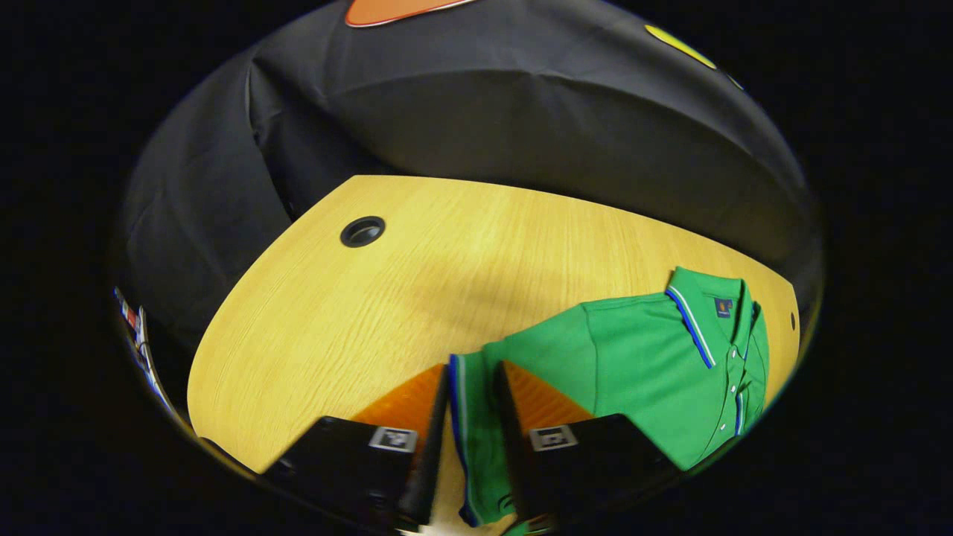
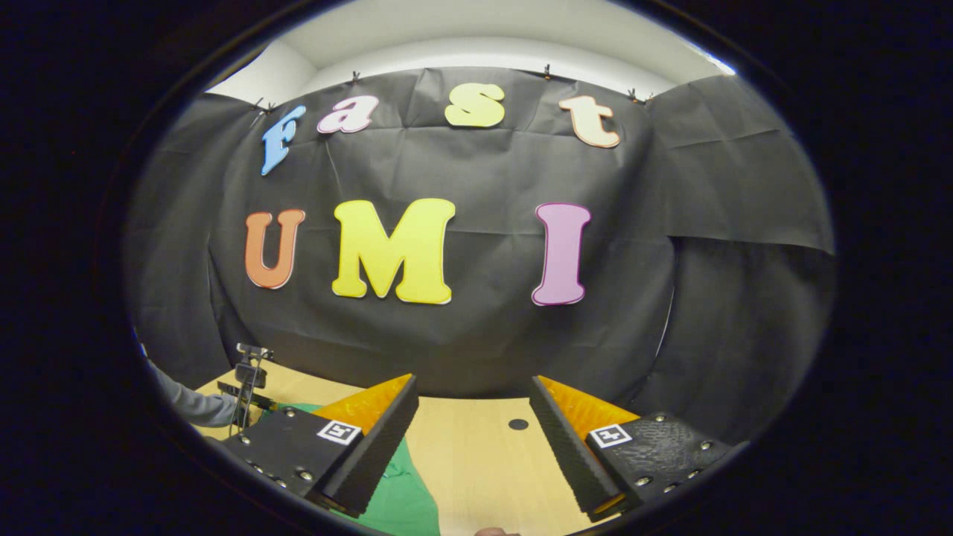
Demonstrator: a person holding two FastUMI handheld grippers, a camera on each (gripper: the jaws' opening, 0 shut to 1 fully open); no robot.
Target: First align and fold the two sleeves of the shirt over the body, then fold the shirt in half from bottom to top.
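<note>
Pinching striped sleeve cuff (image 1: 469, 417) of green knit shirt (image 1: 640, 365): left gripper (image 1: 475, 447); right gripper (image 2: 473, 447) fingers spread.

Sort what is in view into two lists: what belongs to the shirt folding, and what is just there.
Belongs to the job:
- green shirt
- its sleeve, between the left gripper's fingers
- right gripper, open above the table

Just there:
- wooden table
- round cable hole in the tabletop
- booth wall cloth

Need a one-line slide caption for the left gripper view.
Left gripper closing around the sleeve of a green shirt on the wooden table.
</note>
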